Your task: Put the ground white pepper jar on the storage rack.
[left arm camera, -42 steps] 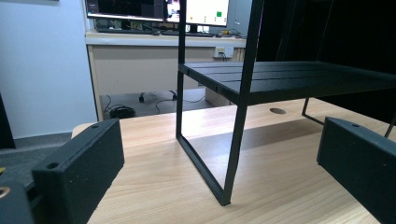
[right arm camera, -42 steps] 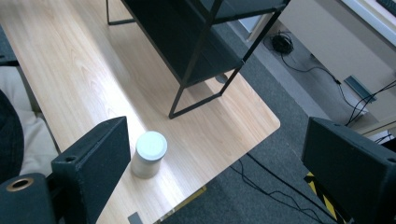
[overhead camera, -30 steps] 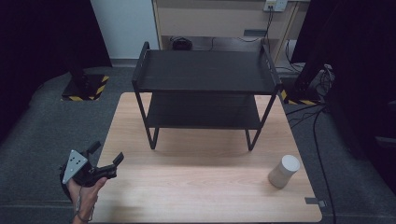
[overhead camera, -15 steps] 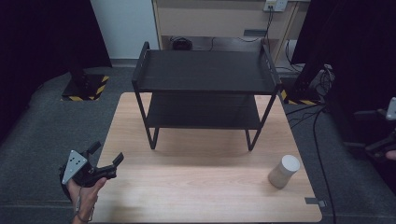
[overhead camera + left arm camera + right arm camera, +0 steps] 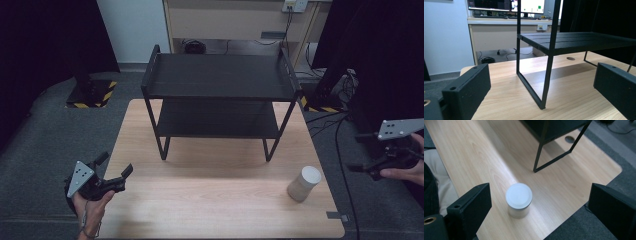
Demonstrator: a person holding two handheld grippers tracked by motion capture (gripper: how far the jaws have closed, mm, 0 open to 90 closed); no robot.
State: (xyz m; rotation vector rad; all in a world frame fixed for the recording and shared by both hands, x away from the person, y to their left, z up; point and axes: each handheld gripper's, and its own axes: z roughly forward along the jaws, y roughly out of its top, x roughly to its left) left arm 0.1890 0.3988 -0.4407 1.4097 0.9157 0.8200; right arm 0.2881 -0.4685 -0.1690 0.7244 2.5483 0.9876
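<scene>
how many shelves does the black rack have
2: a top shelf and a lower shelf beneath it, both bare, on the rack at the table's far end.

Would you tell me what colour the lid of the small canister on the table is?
The canister's lid is white or pale grey, clearest in the right gripper view.

black rack [image 5: 220,82], pale wooden table [image 5: 210,200], white cylinder [image 5: 304,183]

A black two-tier rack [image 5: 220,95] stood on the wooden table [image 5: 210,200], a white cylinder [image 5: 304,183] near its right front leg.
</scene>
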